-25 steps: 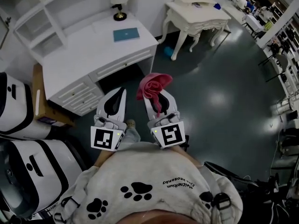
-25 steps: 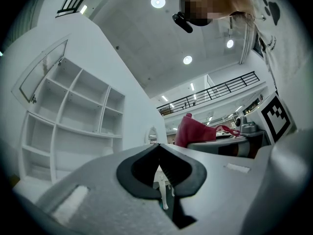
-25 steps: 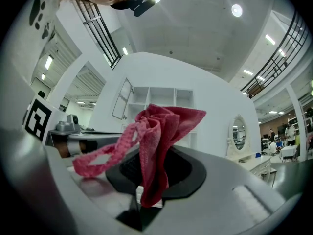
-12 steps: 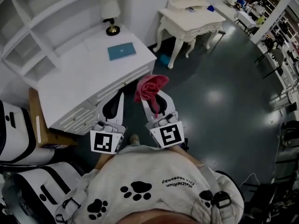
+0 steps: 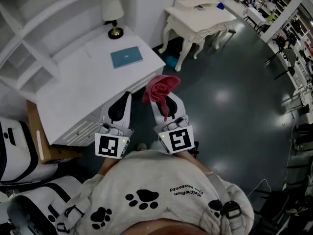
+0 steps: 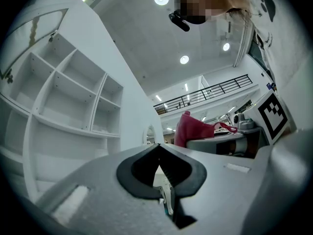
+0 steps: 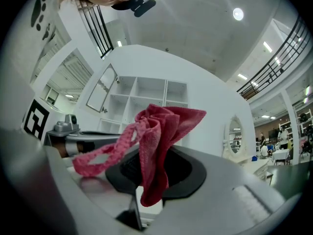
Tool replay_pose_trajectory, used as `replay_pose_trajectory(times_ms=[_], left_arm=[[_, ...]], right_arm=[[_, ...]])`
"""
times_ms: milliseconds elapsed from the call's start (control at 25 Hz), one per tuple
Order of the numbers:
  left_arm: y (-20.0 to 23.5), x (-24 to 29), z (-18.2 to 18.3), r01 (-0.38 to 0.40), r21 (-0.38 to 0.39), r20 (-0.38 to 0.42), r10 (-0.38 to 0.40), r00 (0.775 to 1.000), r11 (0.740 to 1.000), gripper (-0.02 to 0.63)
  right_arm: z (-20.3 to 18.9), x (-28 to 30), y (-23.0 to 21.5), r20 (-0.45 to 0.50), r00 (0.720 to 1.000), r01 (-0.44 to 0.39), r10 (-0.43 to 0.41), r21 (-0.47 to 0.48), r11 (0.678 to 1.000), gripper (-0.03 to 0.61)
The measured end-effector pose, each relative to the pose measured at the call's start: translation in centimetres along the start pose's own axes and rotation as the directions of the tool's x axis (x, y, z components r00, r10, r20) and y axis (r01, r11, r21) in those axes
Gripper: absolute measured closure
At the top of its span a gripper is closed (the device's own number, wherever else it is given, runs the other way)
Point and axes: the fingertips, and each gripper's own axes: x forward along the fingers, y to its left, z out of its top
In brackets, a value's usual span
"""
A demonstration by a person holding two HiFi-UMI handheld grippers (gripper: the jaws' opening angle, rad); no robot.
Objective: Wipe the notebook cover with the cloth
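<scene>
Just below the head camera, in front of the person's chest, both grippers are held side by side above the dark floor. The left gripper (image 5: 126, 98) has its jaws pressed together on nothing. The right gripper (image 5: 163, 100) is clamped on the pink cloth (image 5: 160, 87), which bunches above its tips. Beyond them stands the white desk (image 5: 83, 94), and further back on its top lies the blue notebook (image 5: 126, 57), flat and well apart from the cloth, with a lamp (image 5: 112, 14) behind it.

Wiping has not begun; this looks like the approach. The next move calls for reaching the right gripper forward and left, then lowering the cloth onto the cover.

Only the head view shows the notebook. The gripper views tilt up at shelves and ceiling; the right one shows the cloth pinched between the pads, a loop dangling aside.
</scene>
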Motion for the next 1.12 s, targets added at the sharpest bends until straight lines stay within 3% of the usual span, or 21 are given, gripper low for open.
replay_pose_trajectory(times_ms=[80, 400, 800, 960, 1120], left_arm=[[0.4, 0.5, -0.5, 0.000, -0.006, -0.009, 0.000, 1.000, 1.000, 0.614], [1.0, 3.8, -0.1, -0.003, -0.002, 0.002, 0.003, 1.000, 1.000, 0.614], [0.9, 5.8, -0.8, -0.042, -0.002, -0.015, 0.042, 0.999, 0.999, 0.614], [0.2, 6.3, -1.2, -0.054, -0.001, -0.022, 0.054, 0.998, 0.999, 0.613], [-0.1, 6.7, -1.4, -0.072, 0.003, -0.029, 0.072, 0.997, 0.997, 0.614]], right_arm=[[0.6, 0.9, 0.0, 0.033, 0.999, -0.013, 0.012, 0.024, 1.000, 0.502], [0.6, 2.7, -3.2, 0.005, 1.000, 0.001, 0.000, -0.022, 1.000, 0.502], [-0.4, 3.6, -4.8, -0.003, 0.999, -0.041, 0.041, -0.011, 0.999, 0.502], [-0.1, 3.6, -5.0, 0.033, 0.997, -0.069, 0.068, 0.044, 0.997, 0.502], [-1.7, 3.1, -5.9, -0.025, 0.996, -0.080, 0.080, 0.018, 0.997, 0.502]])
